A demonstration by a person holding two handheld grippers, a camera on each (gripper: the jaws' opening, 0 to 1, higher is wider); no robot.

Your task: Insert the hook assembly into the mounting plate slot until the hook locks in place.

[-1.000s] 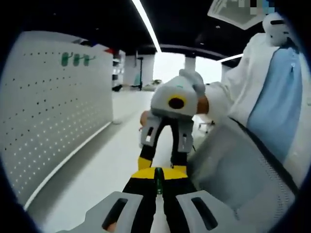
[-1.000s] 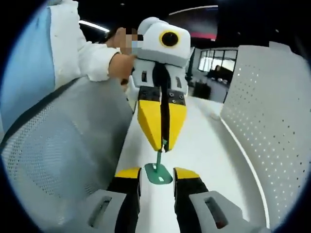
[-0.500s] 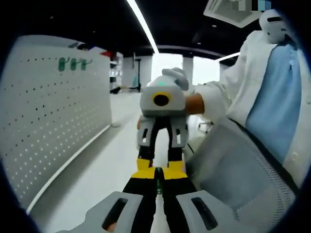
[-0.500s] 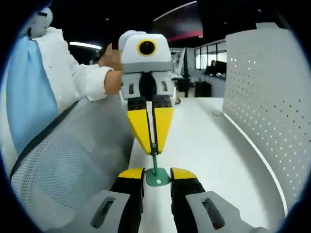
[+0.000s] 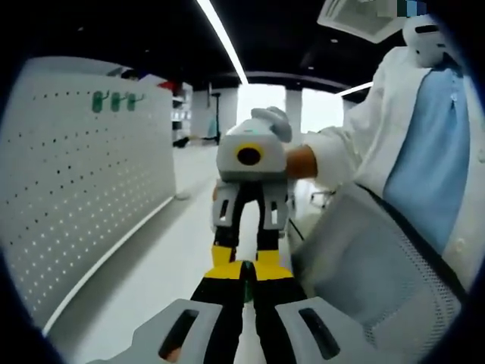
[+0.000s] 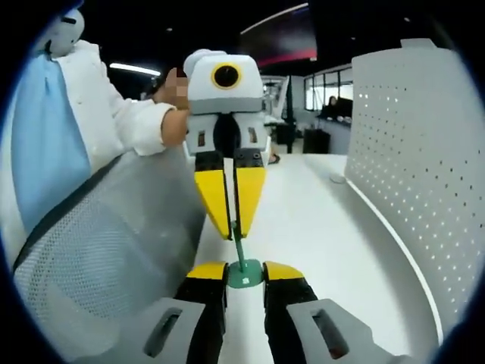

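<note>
In the right gripper view a thin green hook rod (image 6: 238, 246) stands upright with its lower end in a small green mounting plate (image 6: 245, 275). My right gripper (image 6: 245, 271) is shut on the plate's two sides. My left gripper (image 6: 236, 231) comes down from above, its yellow jaws shut on the rod's top. In the left gripper view my left gripper (image 5: 242, 271) meets the right gripper (image 5: 248, 262) tip to tip. A sliver of the green hook rod (image 5: 244, 277) shows between the jaws; the plate is hidden there.
A white pegboard (image 5: 91, 189) carrying several green hooks (image 5: 114, 100) stands beside a white table (image 5: 174, 265). The same pegboard (image 6: 413, 152) shows beside the table (image 6: 318, 227). A grey mesh chair back (image 6: 98, 258) and a person's white sleeve (image 6: 136, 121) are close.
Over the last second the two grippers have swung into line, facing each other, and the rod now stands straighter on the plate. Both grips are unchanged.
</note>
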